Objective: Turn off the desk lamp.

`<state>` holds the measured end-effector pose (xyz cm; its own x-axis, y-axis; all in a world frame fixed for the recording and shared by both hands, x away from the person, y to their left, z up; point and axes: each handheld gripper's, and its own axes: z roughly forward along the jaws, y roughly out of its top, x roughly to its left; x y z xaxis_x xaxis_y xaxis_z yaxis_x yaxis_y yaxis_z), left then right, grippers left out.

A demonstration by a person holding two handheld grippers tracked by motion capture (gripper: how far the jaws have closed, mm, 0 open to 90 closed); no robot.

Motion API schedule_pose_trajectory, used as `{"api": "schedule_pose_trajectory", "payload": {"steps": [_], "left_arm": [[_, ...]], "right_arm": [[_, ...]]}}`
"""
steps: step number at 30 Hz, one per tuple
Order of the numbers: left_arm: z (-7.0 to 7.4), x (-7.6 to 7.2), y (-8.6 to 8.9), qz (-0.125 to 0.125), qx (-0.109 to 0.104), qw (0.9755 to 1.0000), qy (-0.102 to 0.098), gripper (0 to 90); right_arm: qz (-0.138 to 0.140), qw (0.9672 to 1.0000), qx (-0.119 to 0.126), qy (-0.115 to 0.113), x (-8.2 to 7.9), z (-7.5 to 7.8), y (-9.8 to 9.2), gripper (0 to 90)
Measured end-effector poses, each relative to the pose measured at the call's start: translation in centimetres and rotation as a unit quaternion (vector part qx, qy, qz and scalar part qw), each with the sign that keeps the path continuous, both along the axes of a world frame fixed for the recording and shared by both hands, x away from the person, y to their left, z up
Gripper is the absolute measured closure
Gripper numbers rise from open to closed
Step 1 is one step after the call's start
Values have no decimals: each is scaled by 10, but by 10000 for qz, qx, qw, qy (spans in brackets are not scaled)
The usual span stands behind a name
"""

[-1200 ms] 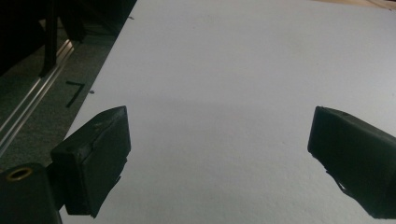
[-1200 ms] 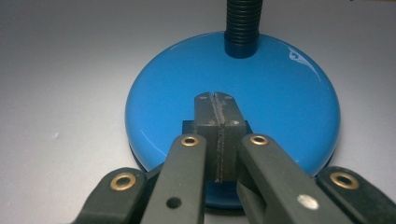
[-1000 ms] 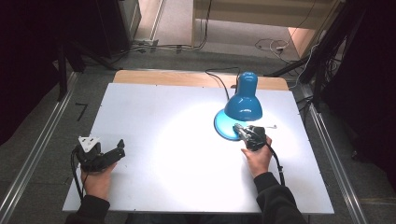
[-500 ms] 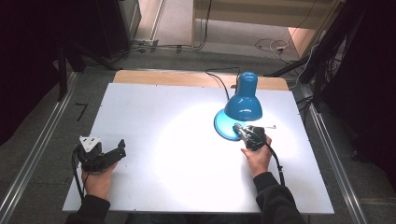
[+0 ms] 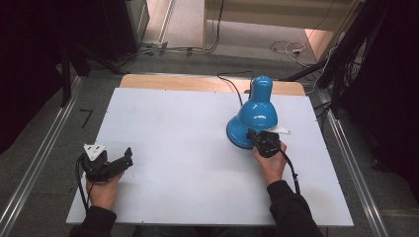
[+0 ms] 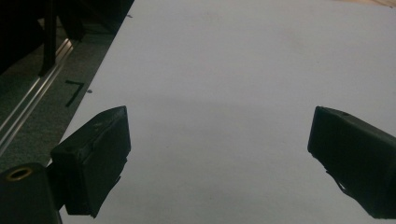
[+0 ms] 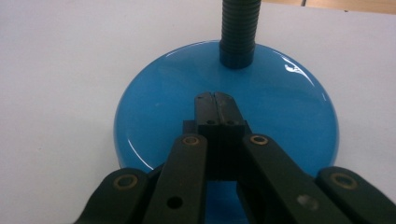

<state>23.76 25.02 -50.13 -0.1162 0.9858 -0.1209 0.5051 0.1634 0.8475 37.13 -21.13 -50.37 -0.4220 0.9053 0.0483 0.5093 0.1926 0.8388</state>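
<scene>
Pressing our right gripper (image 7: pixel 215 100), jaws pushed together w/ nothing between, onto the blue lamp's base (image 7: pixel 149 112) at the table's (image 5: pixel 188 128) right-rear, prob. for its switch; left gripper (image 5: pixel 118 162) lay spread, idle.

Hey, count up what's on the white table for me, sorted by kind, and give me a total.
Lamps: 1, the blue lamp
Grippers: 2, the left gripper with jaws apart, the right gripper with jaws shut over the lamp's base
Total: 3
</scene>
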Motion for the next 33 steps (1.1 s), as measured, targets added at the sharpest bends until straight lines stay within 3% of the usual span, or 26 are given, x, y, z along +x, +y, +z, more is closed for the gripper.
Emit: {"api": "schedule_pose_trajectory", "payload": {"steps": [6,14,19,32,33], "left_arm": [[0,0,0,-5,-12,10000,-22,66],[0,0,0,-7,-13,10000,-26,66],[0,0,0,-2,-11,10000,-19,66],[0,0,0,-1,-8,10000,-7,66],[0,0,0,-10,-5,10000,-12,66]], "right_arm": [[-87,9998,186,31,1,1,-6,863],[-153,9993,330,94,1,6,-15,697],[-229,9990,374,58,1,6,-20,536],[-479,9979,395,168,2,7,-38,361],[-489,9979,377,170,2,7,-39,294]]}}
